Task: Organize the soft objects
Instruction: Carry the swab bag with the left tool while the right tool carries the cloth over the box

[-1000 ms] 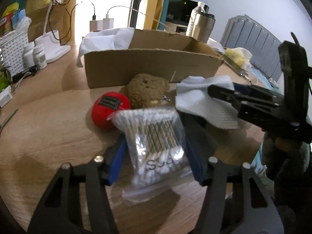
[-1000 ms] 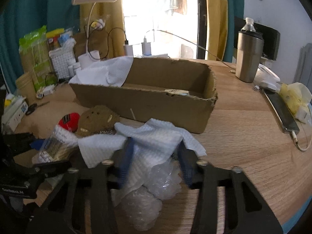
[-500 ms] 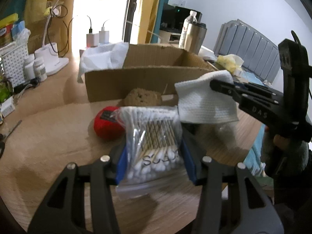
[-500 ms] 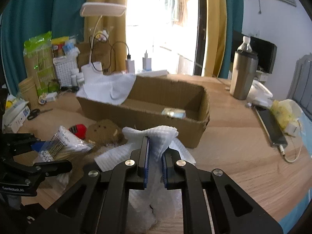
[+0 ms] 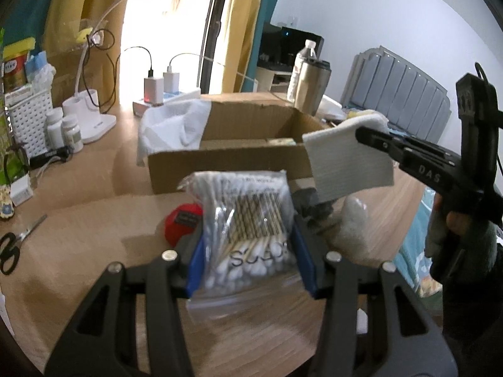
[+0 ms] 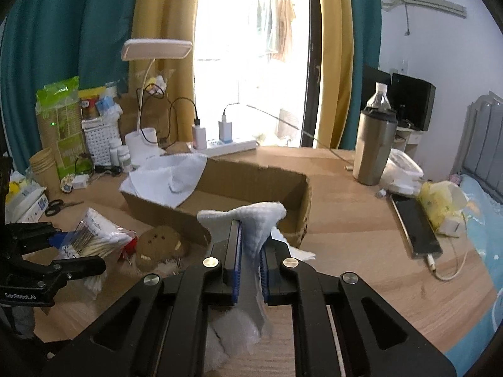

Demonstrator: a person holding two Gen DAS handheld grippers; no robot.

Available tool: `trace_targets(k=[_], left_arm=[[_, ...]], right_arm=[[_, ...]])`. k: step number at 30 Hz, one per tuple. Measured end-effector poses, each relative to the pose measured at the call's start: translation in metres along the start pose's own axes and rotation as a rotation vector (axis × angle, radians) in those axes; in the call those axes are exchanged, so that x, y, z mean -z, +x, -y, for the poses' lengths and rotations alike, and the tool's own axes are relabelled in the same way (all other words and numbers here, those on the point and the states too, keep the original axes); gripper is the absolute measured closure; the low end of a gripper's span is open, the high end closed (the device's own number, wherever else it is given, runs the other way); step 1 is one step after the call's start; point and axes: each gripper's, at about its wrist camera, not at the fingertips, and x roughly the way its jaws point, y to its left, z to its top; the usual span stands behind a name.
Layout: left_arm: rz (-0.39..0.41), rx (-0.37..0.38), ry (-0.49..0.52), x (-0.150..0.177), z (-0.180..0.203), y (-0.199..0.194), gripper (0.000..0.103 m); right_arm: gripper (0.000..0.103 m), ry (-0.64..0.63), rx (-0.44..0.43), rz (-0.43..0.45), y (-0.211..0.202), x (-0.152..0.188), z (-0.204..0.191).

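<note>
Over on the left, the left gripper has its blue pads pressed against the sides of a clear bag of cotton swabs, lifted off the wooden table. Behind the bag a red ball rests on the table, and from the right wrist view a brown plush toy lies just in front of the cardboard box. A white towel drapes over the box's left end. Further right, the right gripper has its jaws nearly together, pinching a white waffle cloth that hangs clear of the table near the box's front corner. Crumpled bubble wrap lies below it. A steel tumbler stands well apart at the right.
</note>
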Motion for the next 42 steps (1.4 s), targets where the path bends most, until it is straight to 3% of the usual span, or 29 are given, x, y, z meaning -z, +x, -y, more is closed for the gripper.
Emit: trace_targets(k=[21, 42], left_arm=[[0.093, 0.009, 0.013, -0.05, -0.01, -0.02, 0.052], [0.131, -0.003, 0.027, -0.101, -0.026, -0.004, 0.052]], right_arm=[[0.097, -0.052, 0.007, 0.097, -0.014, -0.057, -0.006], [0.097, -0.052, -0.023, 0.117, 0.022, -0.093, 0.0]])
